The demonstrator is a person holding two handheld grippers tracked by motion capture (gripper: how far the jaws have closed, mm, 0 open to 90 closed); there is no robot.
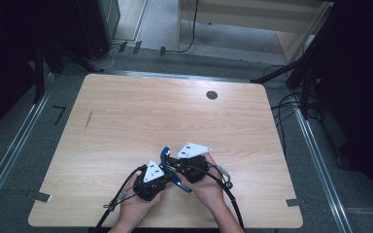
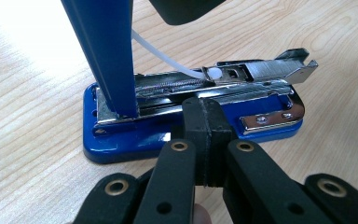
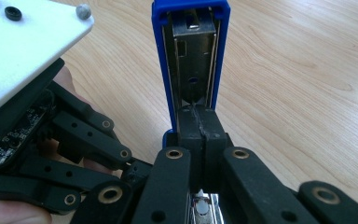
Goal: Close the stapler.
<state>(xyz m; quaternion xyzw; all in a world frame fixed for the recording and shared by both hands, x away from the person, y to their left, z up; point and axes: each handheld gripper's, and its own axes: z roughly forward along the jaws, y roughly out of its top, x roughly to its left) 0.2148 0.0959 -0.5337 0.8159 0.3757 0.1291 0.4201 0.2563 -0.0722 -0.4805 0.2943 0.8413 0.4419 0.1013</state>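
Observation:
A blue stapler (image 2: 121, 147) lies opened on the wooden table (image 1: 126, 111) near its front edge. Its lid (image 2: 107, 51) stands upright, and the metal staple channel (image 2: 242, 74) is bared, with a white strand (image 2: 168, 58) running from the pusher. My left gripper (image 2: 204, 119) is shut, its tips against the stapler's side at mid-length. Above the channel my right gripper (image 3: 200, 122) is also shut, tips at the foot of the lid's metal-lined inside (image 3: 193, 56). In the high view both hands hold the left gripper (image 1: 166, 175) and right gripper (image 1: 174, 168) together over the stapler (image 1: 180, 185).
A dark round hole (image 1: 211, 95) sits in the tabletop at the back right. Cables (image 1: 233, 199) trail from the grippers off the front edge. Metal rails (image 1: 9, 155) run along the floor on both sides. The left gripper's white plate (image 3: 23, 37) is close beside the right gripper.

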